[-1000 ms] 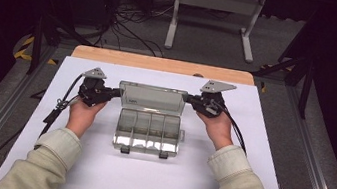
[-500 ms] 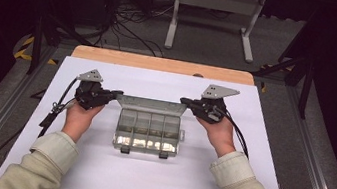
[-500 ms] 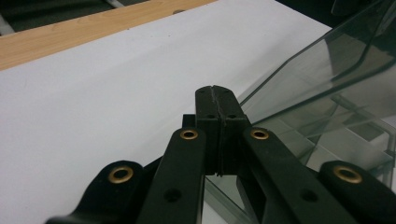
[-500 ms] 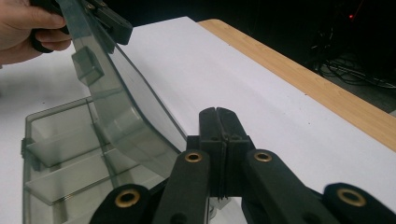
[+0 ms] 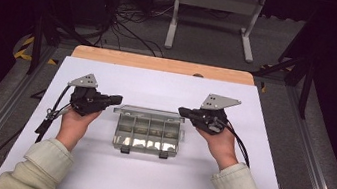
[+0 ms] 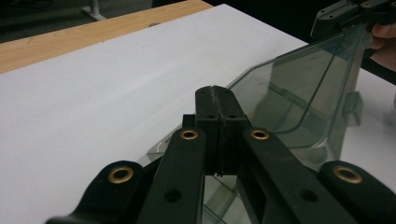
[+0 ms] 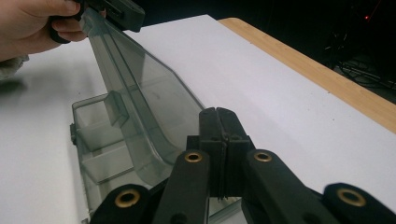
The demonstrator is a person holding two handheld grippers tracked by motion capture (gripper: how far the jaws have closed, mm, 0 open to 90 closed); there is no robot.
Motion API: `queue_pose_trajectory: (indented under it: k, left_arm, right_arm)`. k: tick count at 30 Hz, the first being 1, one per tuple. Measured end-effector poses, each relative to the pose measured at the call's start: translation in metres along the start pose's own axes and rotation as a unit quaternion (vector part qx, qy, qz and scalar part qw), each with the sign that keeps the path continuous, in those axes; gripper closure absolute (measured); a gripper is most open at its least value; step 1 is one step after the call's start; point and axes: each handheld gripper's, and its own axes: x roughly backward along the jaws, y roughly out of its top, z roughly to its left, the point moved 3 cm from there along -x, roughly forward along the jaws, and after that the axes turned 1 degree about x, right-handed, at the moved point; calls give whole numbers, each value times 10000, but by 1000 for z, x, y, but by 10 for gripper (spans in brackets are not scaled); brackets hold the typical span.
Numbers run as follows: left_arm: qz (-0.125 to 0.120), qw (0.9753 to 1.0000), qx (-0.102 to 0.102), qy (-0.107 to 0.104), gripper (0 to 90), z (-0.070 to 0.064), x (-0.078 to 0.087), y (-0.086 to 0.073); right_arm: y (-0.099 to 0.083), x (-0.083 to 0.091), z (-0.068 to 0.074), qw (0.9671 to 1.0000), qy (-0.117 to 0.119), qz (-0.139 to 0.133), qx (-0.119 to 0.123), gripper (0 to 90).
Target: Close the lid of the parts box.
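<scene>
A clear plastic compartment box point(image 5: 148, 134) sits at the middle of the white sheet. Its hinged lid point(image 5: 149, 113) stands tilted up over the far edge. My left gripper point(image 5: 116, 99) is shut, its tip against the lid's left corner. My right gripper point(image 5: 181, 111) is shut too, touching the lid's right corner. In the left gripper view the closed jaws point(image 6: 216, 91) meet with no gap, and the lid point(image 6: 299, 93) rises just to their right. In the right gripper view the shut jaws point(image 7: 217, 112) rest beside the lid point(image 7: 140, 88), above the box's compartments point(image 7: 93, 140).
The white sheet point(image 5: 157, 85) covers the table, and a wooden strip point(image 5: 161, 64) shows at the far edge. A metal stand point(image 5: 214, 10) and cables point(image 5: 126, 22) lie on the floor beyond. Metal rails point(image 5: 317, 167) run along both sides of the table.
The lid lay open flat behind the box a second ago; it has swung up towards the near side. Both grippers came nearer with it.
</scene>
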Motion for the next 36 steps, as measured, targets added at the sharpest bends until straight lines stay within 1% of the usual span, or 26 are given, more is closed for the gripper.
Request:
queue_pose_trajectory:
  k: [3,4,5,8,9,13,14,16,17,20,21,22,23,25,26,28,29,31,34,36]
  left_arm:
    - [-27,10000,-16,-33,900,-7,6,-4]
    - [-27,10000,-16,-33,900,-7,6,-4]
    - [-43,10000,8,-69,900,-11,7,-5]
    - [-72,9999,-48,-126,900,-16,10,-9]
    - [-17,9999,-66,-140,900,-20,12,-10]
    - [38,9998,-135,-171,900,-24,14,-12]
    - [43,9997,-167,-149,900,-25,14,-12]
    - [145,9996,-207,-122,900,-28,15,-14]
    - [168,9996,-211,-121,900,-29,15,-15]
    - [228,9994,-217,-155,900,-30,15,-16]
    - [321,9990,-262,-148,900,-31,15,-16]
    - [351,9989,-247,-175,900,-31,14,-17]
    - [454,9984,-229,-234,900,-32,13,-17]
    - [579,9979,-187,-241,899,-32,11,-19]
    - [652,9974,-243,-212,899,-31,10,-20]
    - [790,9963,-229,-249,899,-32,7,-22]
    - [790,9963,-229,-249,899,-32,7,-22]
    - [841,9957,-297,-252,899,-32,5,-23]
    - [987,9942,-328,-274,899,-34,3,-24]
    - [1072,9932,-370,-248,899,-33,2,-25]
  right_arm:
    - [-3,3,8,10000,-38,37,68,900]
    - [-3,3,8,10000,-38,37,68,900]
    - [-3,4,10,10000,-46,42,69,900]
    - [-4,8,18,10000,-14,28,55,900]
    - [-5,9,22,10000,5,36,31,900]
    - [-7,10,27,10000,-12,45,37,900]
    - [-8,10,27,10000,-5,63,43,900]
    - [-9,10,27,9999,-19,126,14,900]
    - [-9,11,27,9999,-4,143,-30,900]
    - [-10,11,28,9998,7,184,-25,900]
    - [-10,11,28,9997,0,224,-22,900]
    - [-11,10,29,9993,-60,360,61,900]
    - [-11,9,30,9990,-66,431,92,900]
    - [-12,8,32,9985,-14,547,73,900]
    - [-13,7,32,9982,12,600,59,900]
    - [-14,6,32,9974,45,721,51,900]
    - [-14,6,32,9974,45,721,51,900]
    - [-16,4,32,9962,87,866,8,900]
    - [-19,2,33,9947,124,1017,-23,900]
    - [-20,1,33,9939,154,1093,-27,900]
